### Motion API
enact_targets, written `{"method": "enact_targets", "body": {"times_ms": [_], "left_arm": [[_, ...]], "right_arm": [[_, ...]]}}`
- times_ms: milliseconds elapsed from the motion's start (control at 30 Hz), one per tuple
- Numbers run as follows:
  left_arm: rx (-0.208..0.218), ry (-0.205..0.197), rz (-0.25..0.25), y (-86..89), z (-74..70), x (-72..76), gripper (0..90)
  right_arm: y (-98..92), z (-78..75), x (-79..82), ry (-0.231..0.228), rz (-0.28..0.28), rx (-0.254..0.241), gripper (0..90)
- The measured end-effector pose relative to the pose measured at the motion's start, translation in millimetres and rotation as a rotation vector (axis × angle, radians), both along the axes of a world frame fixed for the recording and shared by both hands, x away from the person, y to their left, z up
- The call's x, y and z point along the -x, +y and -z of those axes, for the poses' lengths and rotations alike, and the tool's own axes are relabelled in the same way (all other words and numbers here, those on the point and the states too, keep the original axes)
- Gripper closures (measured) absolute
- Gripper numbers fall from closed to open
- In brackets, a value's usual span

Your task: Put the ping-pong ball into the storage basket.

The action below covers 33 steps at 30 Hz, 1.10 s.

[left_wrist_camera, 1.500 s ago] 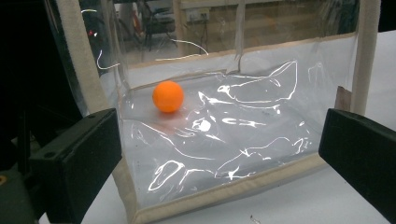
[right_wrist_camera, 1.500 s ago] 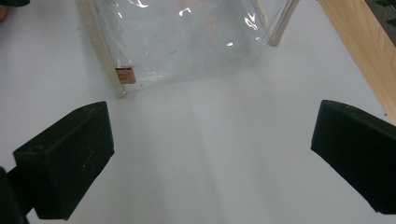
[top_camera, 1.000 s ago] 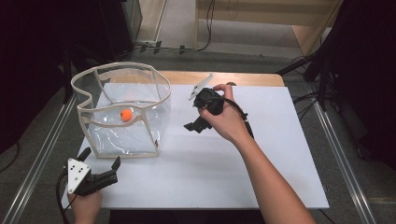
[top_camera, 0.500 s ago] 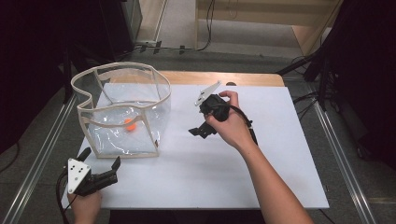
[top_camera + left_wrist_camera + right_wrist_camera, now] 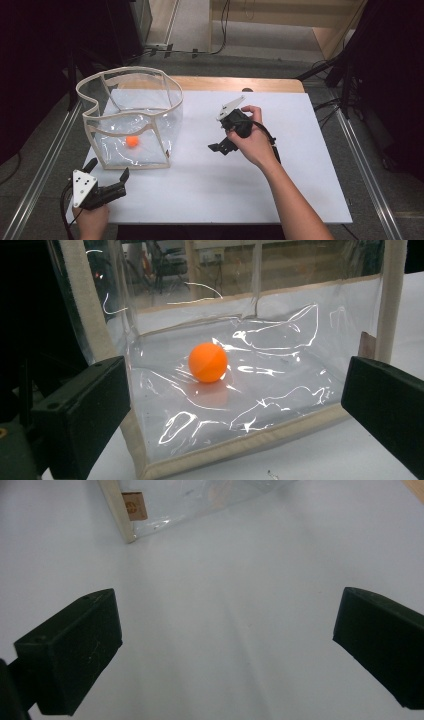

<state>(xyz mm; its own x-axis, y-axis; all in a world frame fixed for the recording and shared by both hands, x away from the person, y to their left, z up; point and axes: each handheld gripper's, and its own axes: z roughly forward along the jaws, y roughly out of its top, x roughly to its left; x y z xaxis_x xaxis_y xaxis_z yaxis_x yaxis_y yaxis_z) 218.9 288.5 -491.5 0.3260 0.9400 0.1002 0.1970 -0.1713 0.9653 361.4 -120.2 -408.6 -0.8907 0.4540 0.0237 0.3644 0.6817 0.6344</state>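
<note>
On the left part of the white table, a clear plastic bag with cream fabric trim is stood upright, its top rim held open by the stiff edging, so that whatever is dropped in can be kept there. An orange ball is seen resting on the bag's crinkled bottom, inside the walls and apart from both tools.

Just in front of the bag's near left corner, the left hand-held gripper is rested low at the table's near edge, jaws spread wide and grasping nothing; it is aimed at the bag, probably so that the ball can be watched through the wall. The right hand-held gripper is held above bare table to the right of the bag, tipped downward, likewise released and empty.

A wooden edge is shown beyond the white sheet. Around the table, grey floor, metal rails, cables and dark curtains are seen.
</note>
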Motion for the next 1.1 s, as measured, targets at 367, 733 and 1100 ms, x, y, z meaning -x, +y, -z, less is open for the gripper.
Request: {"method": "enact_targets", "body": {"times_ms": [367, 733, 1100], "left_arm": [[-0.001, 0.001, 0.000, 0.0, 0.0, 0.1, 0.0], [-0.004, 0.000, 0.001, 0.0, 0.0, 0.1, 0.0], [-0.004, 0.000, 0.000, -0.2, 0.1, 0.2, 0.0]], "right_arm": [[-10.1, 13.4, 8.8, 0.005, 0.018, -0.015, 0.0], [-25.0, 24.2, 17.5, -0.003, 0.041, -0.046, 0.0], [-41.1, 30.6, 28.7, -0.008, 0.072, -0.070, 0.0]]}}
